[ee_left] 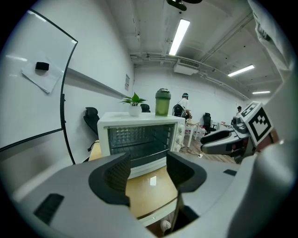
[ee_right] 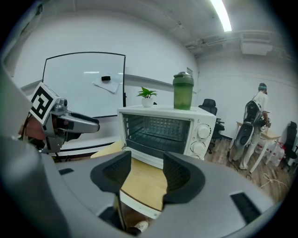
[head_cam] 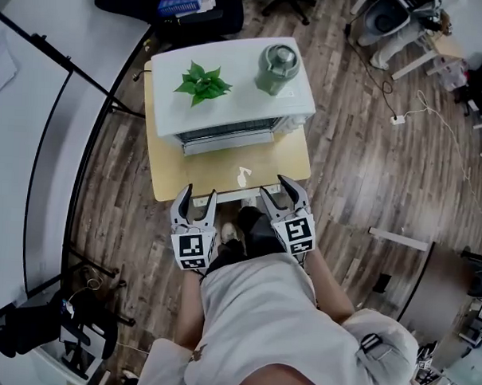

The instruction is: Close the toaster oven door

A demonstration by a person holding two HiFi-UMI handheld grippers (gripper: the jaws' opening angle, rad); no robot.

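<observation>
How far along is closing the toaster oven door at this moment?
Done: nothing yet. The toaster oven has its door folded down open, with the inside showing. In hand: the left gripper and right gripper hover empty, jaws apart, at the table's near edge, short of the door. Left: reach the door and swing it shut.

Head cam overhead, L/R cams low; shared: toaster oven (head_cam: 237, 109)
</observation>
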